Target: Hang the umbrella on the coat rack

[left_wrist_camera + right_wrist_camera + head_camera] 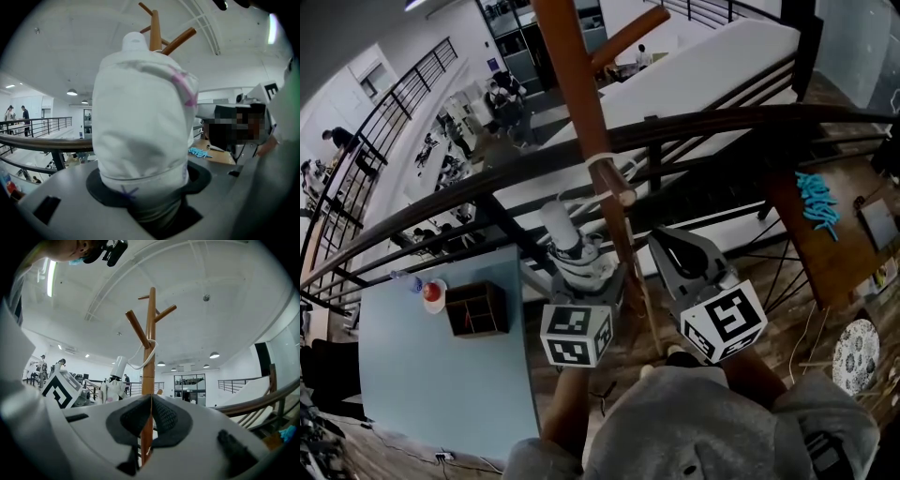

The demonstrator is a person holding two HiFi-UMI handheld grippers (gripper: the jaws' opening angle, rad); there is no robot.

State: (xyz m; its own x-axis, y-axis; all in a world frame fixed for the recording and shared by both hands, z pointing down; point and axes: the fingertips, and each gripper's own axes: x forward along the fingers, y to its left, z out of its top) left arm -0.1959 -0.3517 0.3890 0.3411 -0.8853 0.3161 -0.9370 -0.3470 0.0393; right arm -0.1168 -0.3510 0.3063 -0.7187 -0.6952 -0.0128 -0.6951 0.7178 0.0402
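Note:
A folded white umbrella [570, 246] [140, 122] stands upright in my left gripper [581, 261] [145, 187], whose jaws are shut on its body. Its white cylindrical handle [557, 223] [118, 366] points up. Its white strap [605, 167] [139, 361] loops over a peg of the brown wooden coat rack [581, 94] [155, 30] [150, 329]. The umbrella sits just left of the rack's pole. My right gripper [675, 251] [150, 423] is right of the pole, with its jaws together and nothing between them; the pole shows behind them.
A dark curved railing [722, 122] runs behind the rack, with a lower floor and people beyond. A pale blue table [441, 394] at left carries a small wooden box [476, 309]. A wooden desk [825, 253] with blue items [816, 202] stands at right.

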